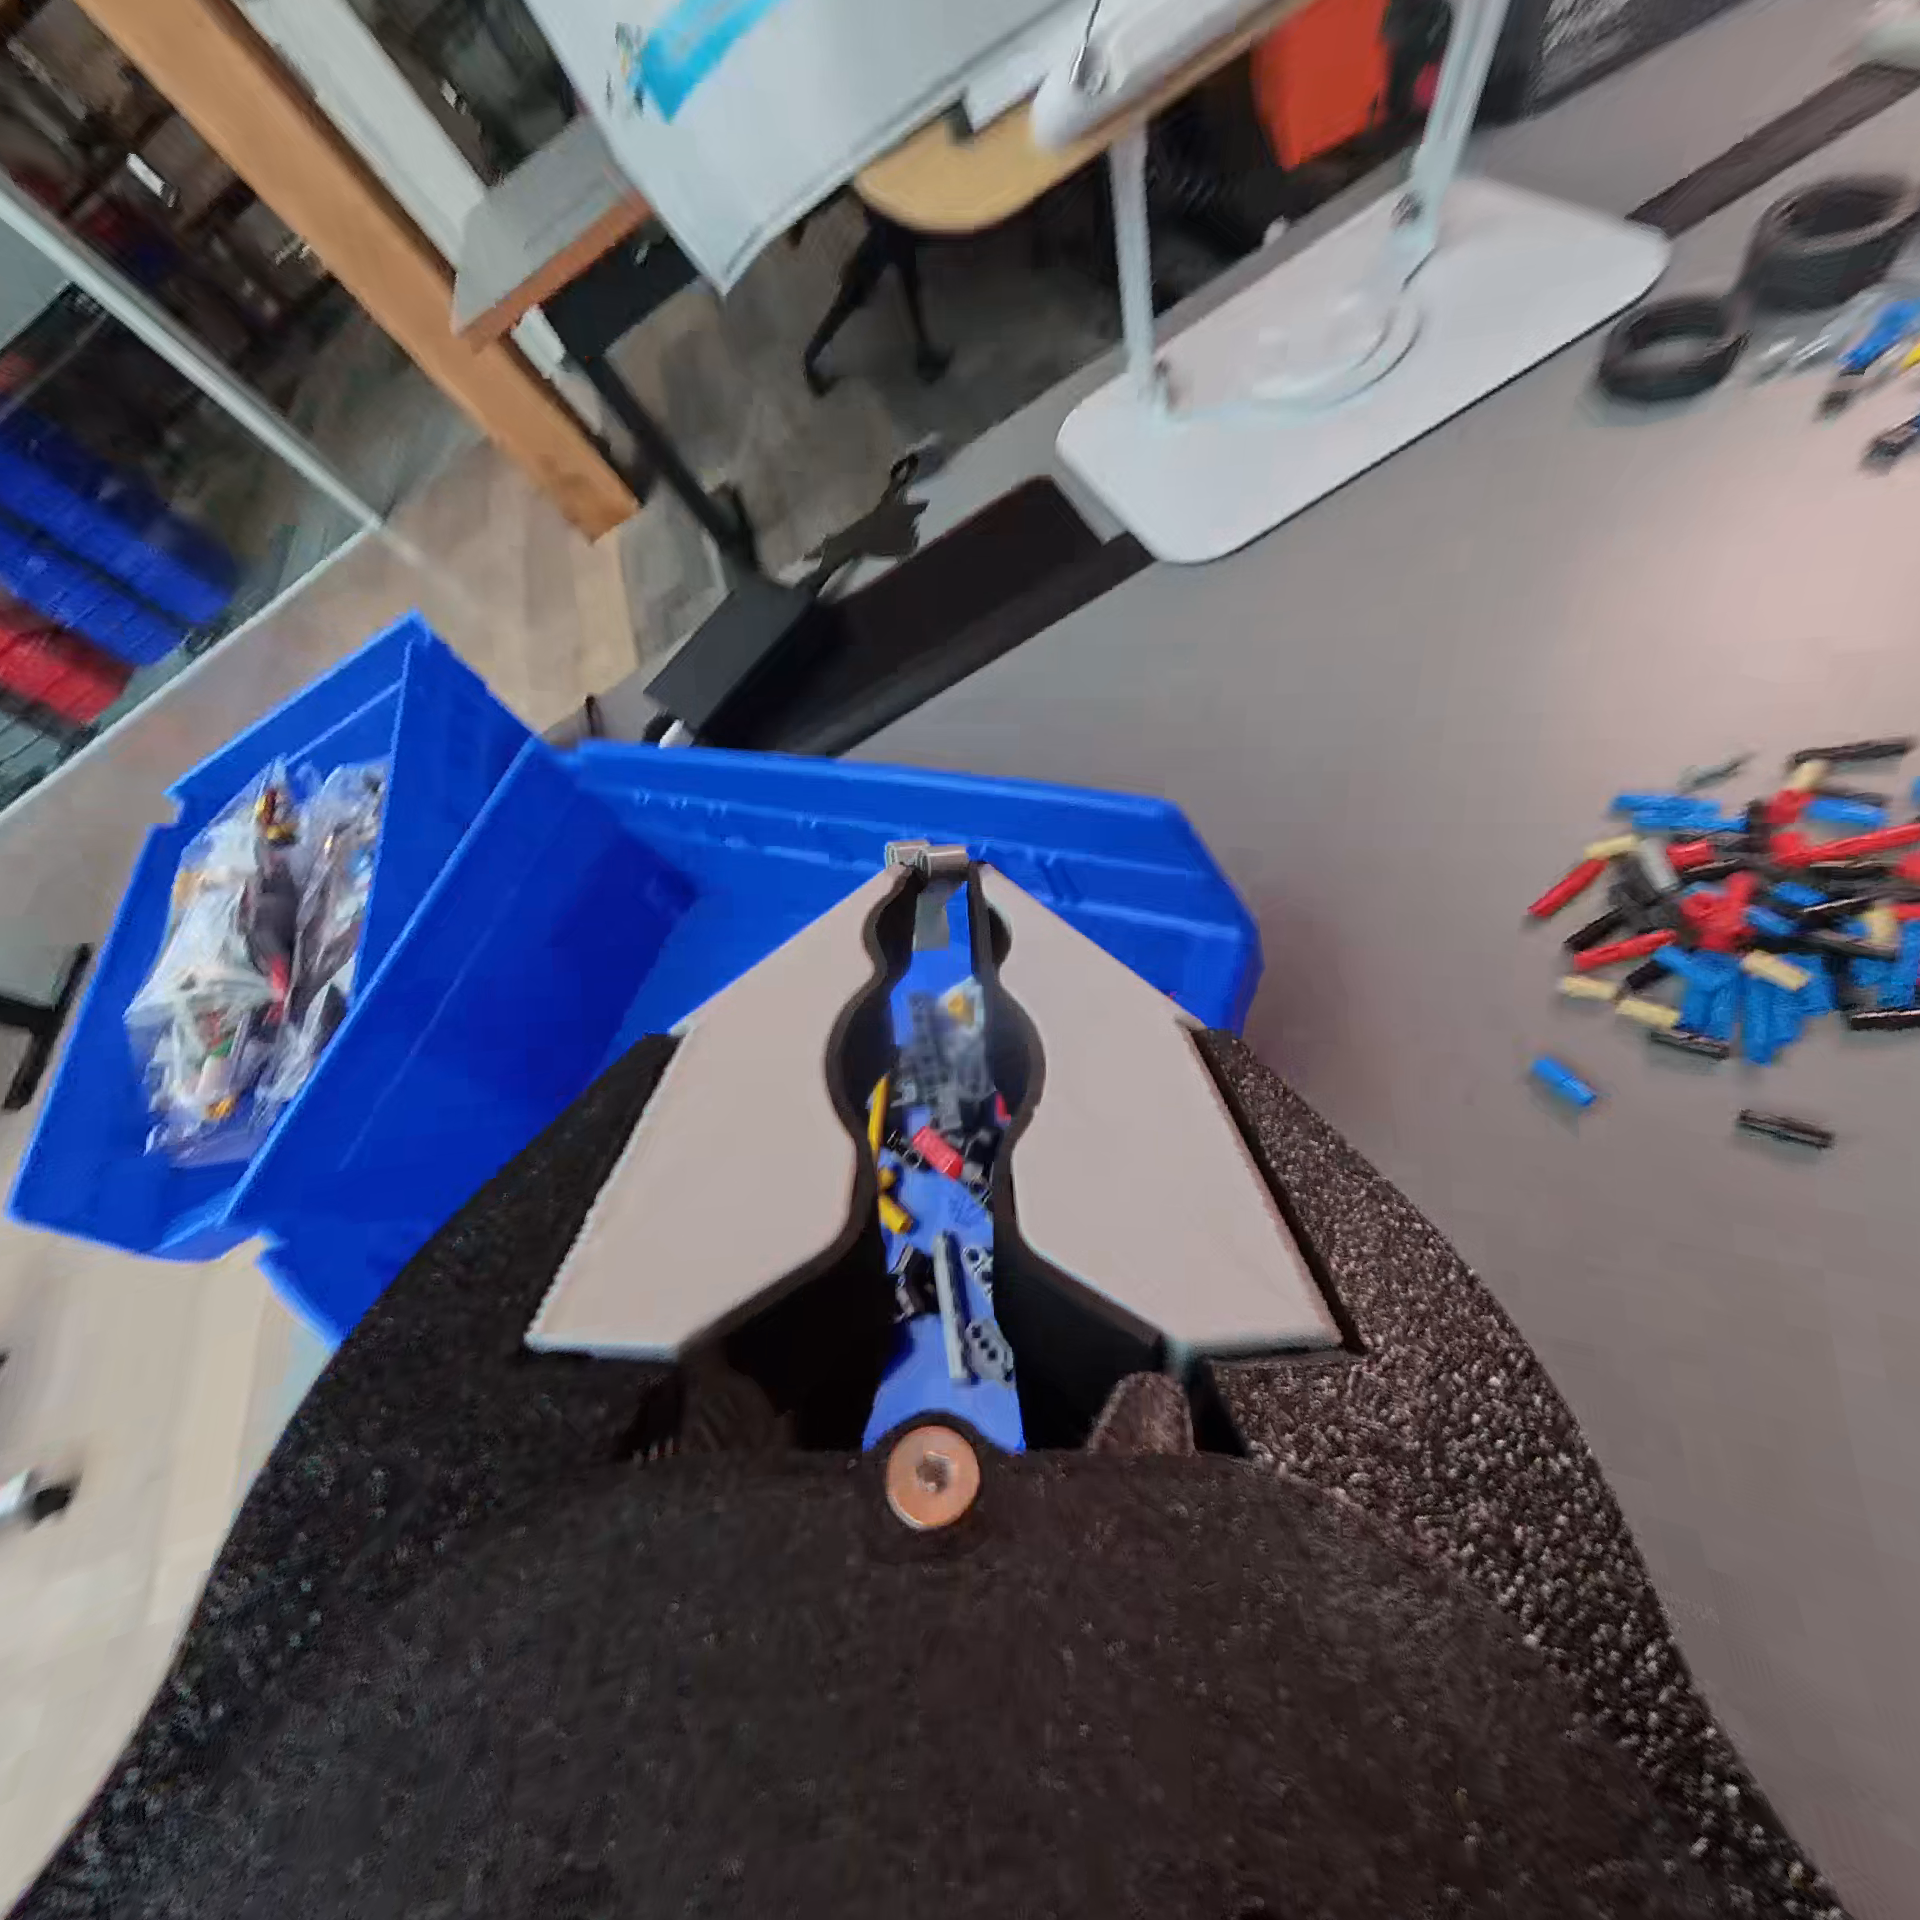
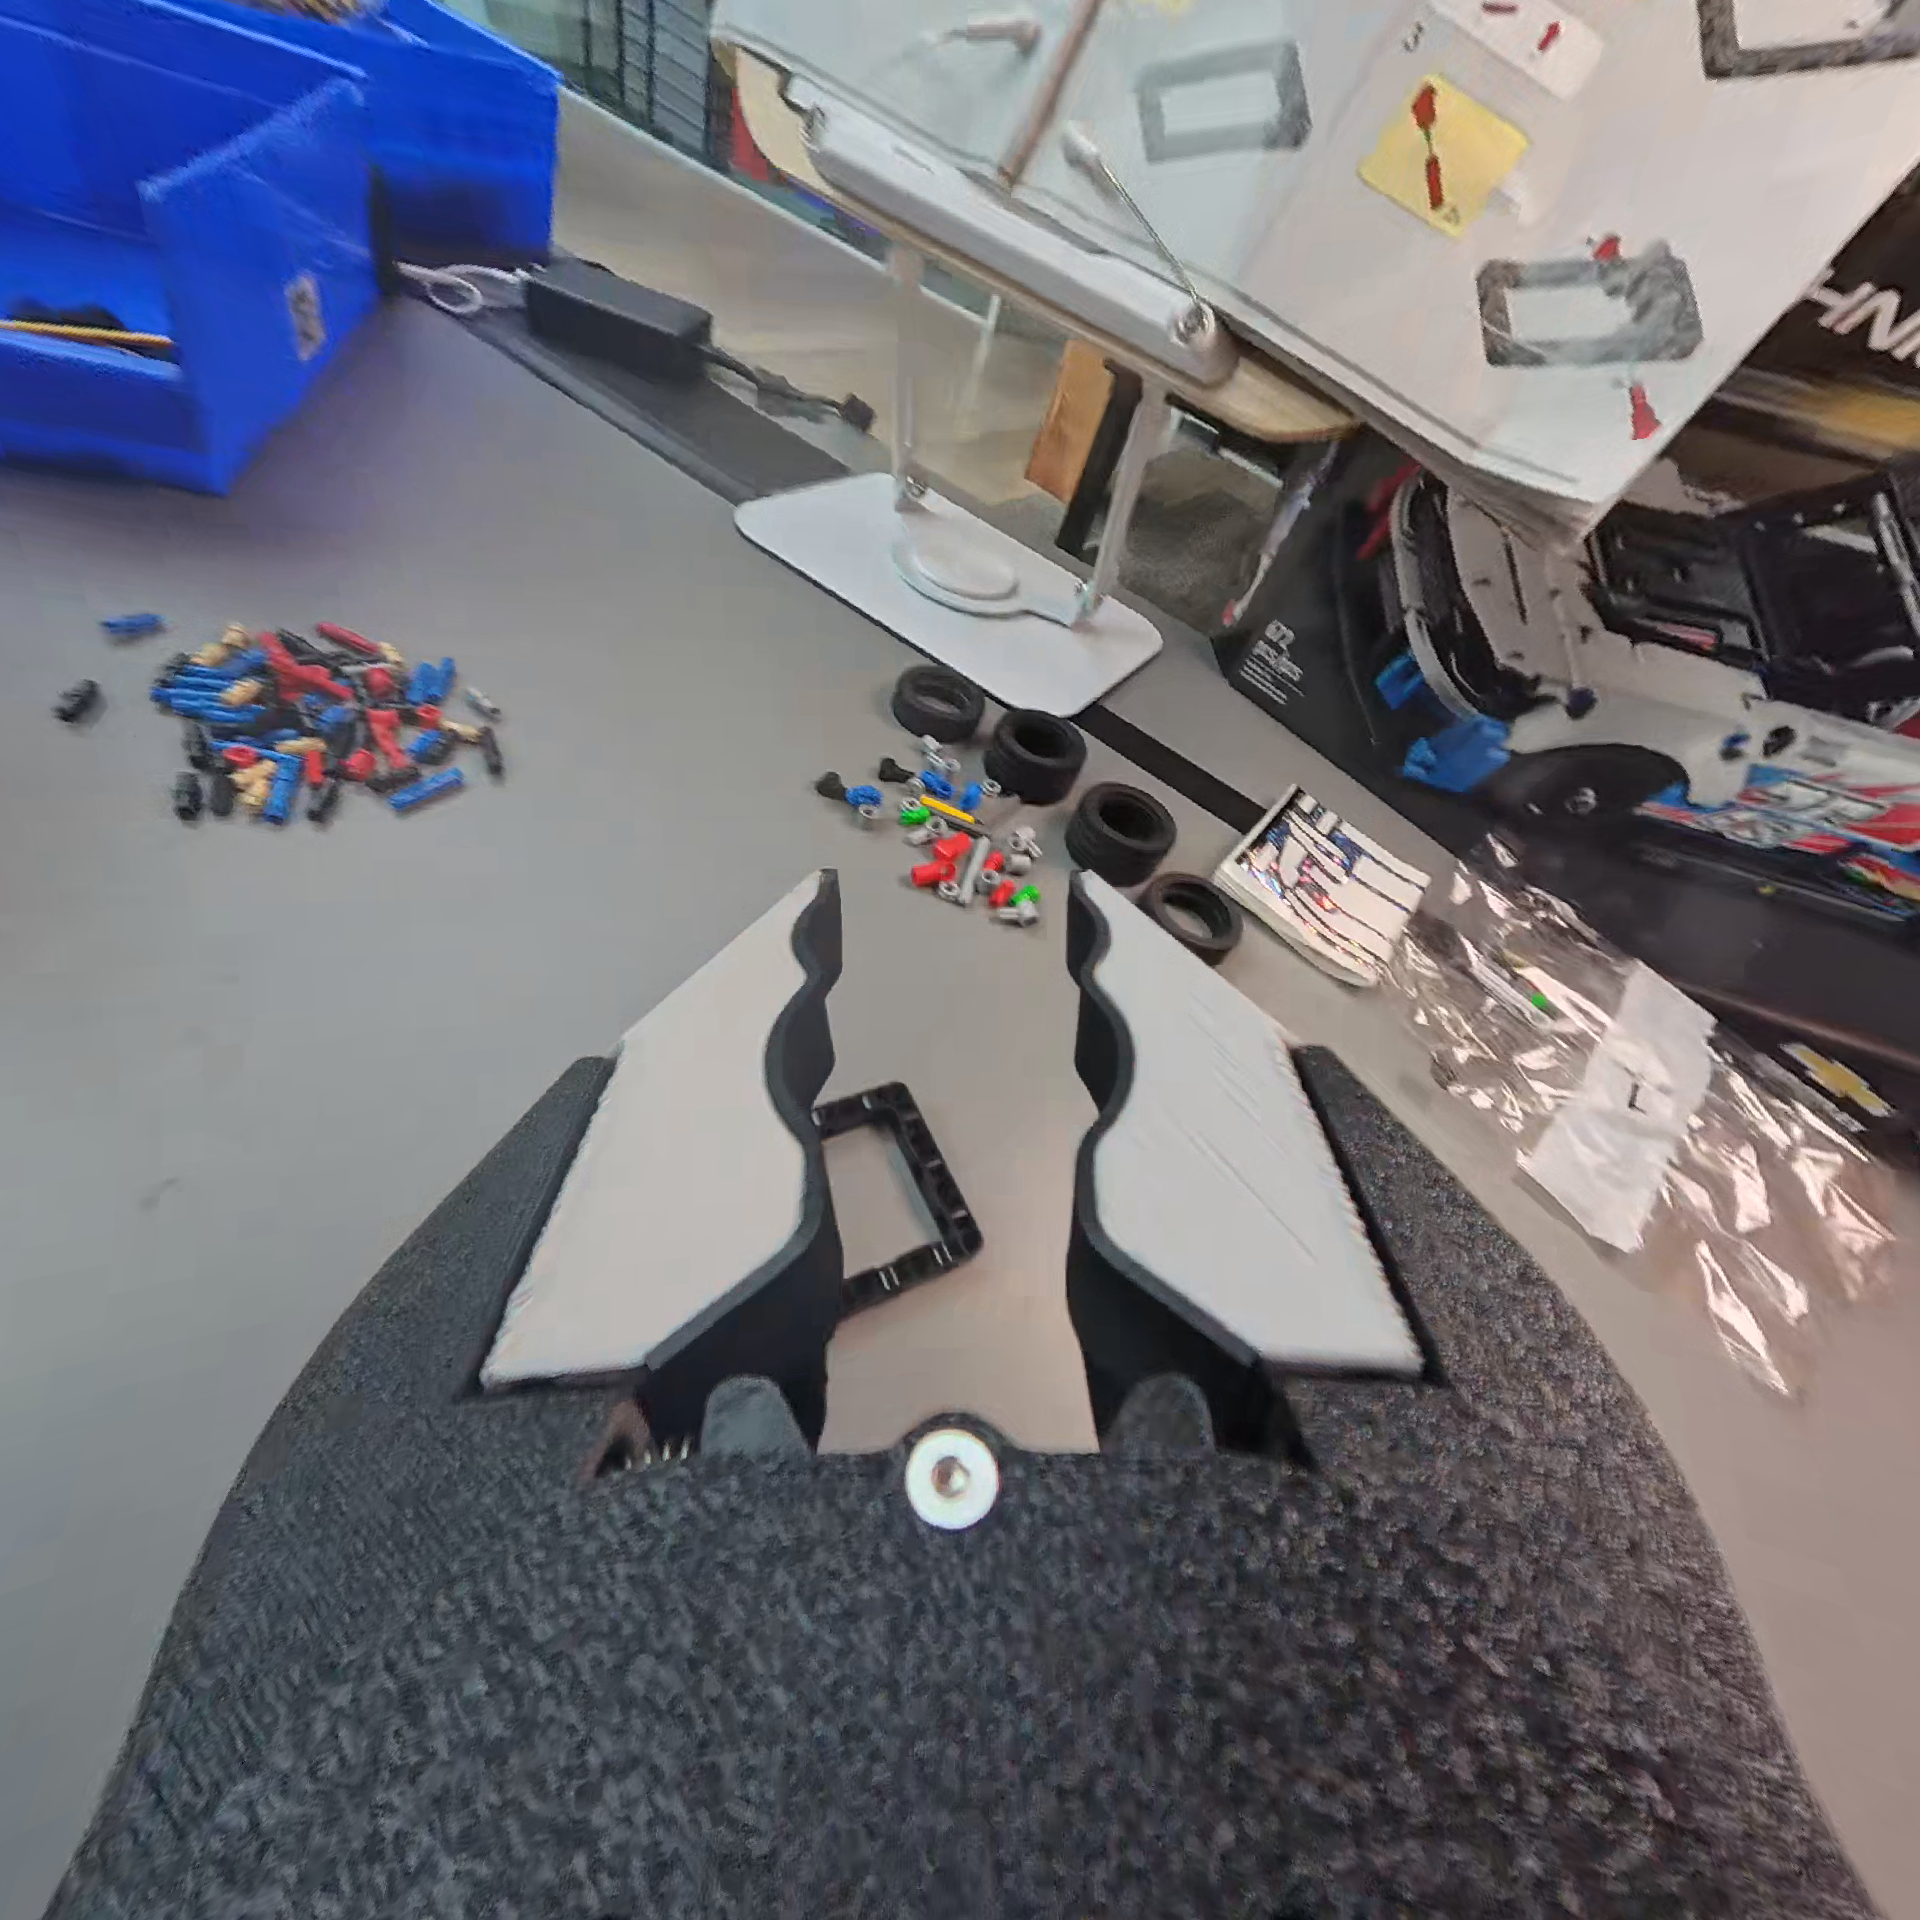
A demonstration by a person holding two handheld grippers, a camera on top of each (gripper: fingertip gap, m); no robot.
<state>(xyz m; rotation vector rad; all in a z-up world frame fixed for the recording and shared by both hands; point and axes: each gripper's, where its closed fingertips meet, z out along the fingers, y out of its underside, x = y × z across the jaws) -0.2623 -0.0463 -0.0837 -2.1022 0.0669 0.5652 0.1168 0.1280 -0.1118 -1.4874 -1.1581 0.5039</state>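
My left gripper (image 1: 928,868) is shut on a small grey toy-brick piece (image 1: 928,891), held above a blue bin (image 1: 727,831) with several loose grey, black, yellow and red pieces inside, seen between the jaws. My right gripper (image 2: 951,883) is open and empty above the grey table (image 2: 364,987). A black rectangular frame piece (image 2: 902,1195) lies on the table between its fingers, partly hidden by the left finger. Just beyond its tips is a small scatter of red, blue, green and grey pieces (image 2: 961,842).
A second blue bin (image 1: 260,935) holds plastic bags of parts. A pile of blue, red and black pins (image 1: 1756,935) (image 2: 312,717) lies on the table. Black tyres (image 2: 1039,753), a white stand base (image 2: 945,582), a sticker sheet (image 2: 1325,883), clear bags (image 2: 1621,1122) and a box lie right. The tips of one gripper are about 40 centimeters away from the tips of the other.
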